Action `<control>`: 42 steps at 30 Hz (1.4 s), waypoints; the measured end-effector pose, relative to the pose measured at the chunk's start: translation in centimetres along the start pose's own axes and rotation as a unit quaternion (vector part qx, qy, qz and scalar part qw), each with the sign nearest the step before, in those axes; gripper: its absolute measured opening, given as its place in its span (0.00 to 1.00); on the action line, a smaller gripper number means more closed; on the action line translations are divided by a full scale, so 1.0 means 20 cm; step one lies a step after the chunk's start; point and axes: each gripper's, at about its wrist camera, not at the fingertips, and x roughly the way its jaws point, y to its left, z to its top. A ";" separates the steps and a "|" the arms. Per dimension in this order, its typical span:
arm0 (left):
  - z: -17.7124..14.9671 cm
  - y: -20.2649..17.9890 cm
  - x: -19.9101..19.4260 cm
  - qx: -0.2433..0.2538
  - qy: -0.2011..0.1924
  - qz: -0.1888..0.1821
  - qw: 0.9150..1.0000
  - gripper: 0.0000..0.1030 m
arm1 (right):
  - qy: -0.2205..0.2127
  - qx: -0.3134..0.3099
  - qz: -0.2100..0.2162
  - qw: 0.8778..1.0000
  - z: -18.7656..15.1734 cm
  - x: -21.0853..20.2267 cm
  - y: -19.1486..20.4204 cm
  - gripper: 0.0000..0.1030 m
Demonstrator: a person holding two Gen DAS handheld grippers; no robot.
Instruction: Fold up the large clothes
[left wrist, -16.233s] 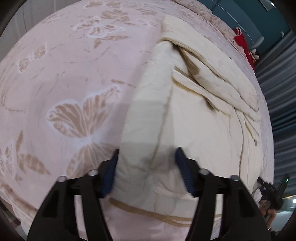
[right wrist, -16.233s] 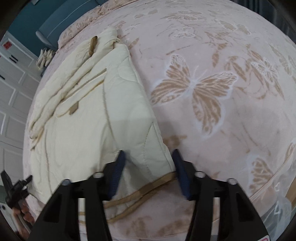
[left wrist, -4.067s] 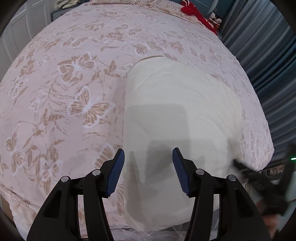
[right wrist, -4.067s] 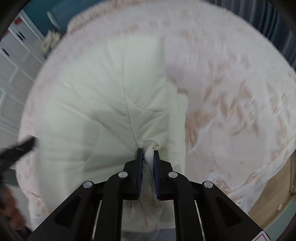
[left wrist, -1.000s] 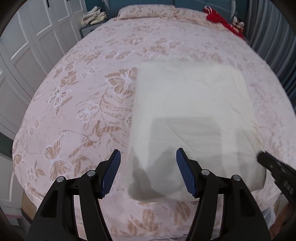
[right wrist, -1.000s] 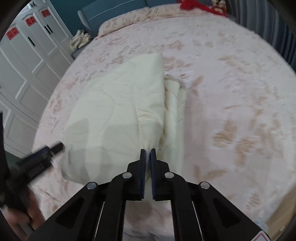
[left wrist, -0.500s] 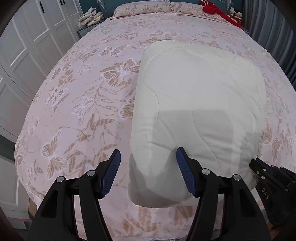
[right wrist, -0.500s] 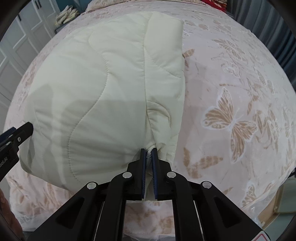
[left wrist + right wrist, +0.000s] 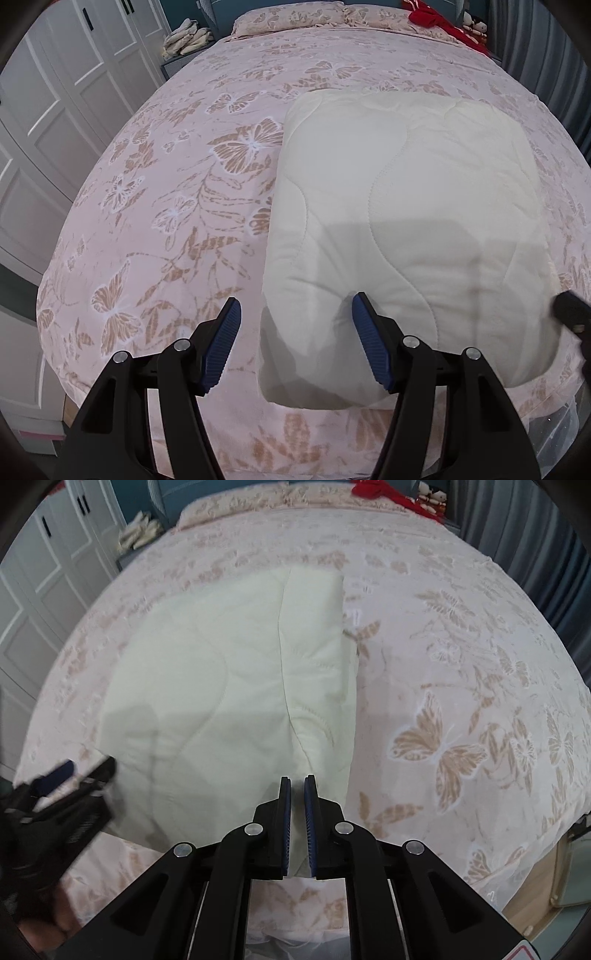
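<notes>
A cream quilted cloth (image 9: 406, 221) lies folded into a thick rectangle on the near half of the bed. My left gripper (image 9: 295, 325) hovers open over its near left corner, and the blue pads (image 9: 364, 332) do not press on it. My right gripper (image 9: 297, 779) is at the near right corner of the cloth (image 9: 221, 683). Its jaws are almost together, with a thin ridge of cream fabric between them. A crease runs up to its tips. Each gripper shows at the other view's edge, the right one (image 9: 569, 314) and the left one (image 9: 66, 775), which is blurred.
The bed wears a pink butterfly bedspread (image 9: 166, 221), with a pillow (image 9: 288, 18) and red items (image 9: 432, 18) at its head. White wardrobe doors (image 9: 55, 129) stand to the left and grey curtains (image 9: 535, 535) to the right. The bed's near edge drops off just under both grippers.
The cloth has come down to lie flat on the bed. The right gripper's view has pulled back from it and the gap between its jaws is a little wider. The left gripper sank slightly, still open.
</notes>
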 end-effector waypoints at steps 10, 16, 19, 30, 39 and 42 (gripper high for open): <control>-0.04 -0.01 -0.01 0.002 0.008 -0.016 1.000 0.59 | 0.014 -0.008 -0.012 1.000 -0.06 0.15 0.01 0.08; -0.05 -0.03 0.01 0.009 0.007 -0.012 1.000 0.59 | 0.019 -0.003 -0.005 1.000 -0.07 0.20 0.00 0.09; -0.06 -0.04 0.02 0.011 0.007 -0.010 1.000 0.59 | 0.022 -0.003 -0.002 1.000 -0.06 0.22 0.00 0.09; -0.07 -0.06 0.08 0.016 0.007 -0.006 1.000 0.61 | 0.021 0.001 0.011 1.000 -0.06 0.25 -0.01 0.09; -0.02 0.11 0.03 -0.047 0.008 -0.053 0.997 0.80 | -0.037 0.023 0.020 0.999 -0.03 -0.04 -0.08 0.49; 0.00 0.18 0.01 -0.079 0.014 -0.084 0.993 0.86 | -0.035 0.050 0.039 0.997 -0.01 -0.04 -0.16 0.57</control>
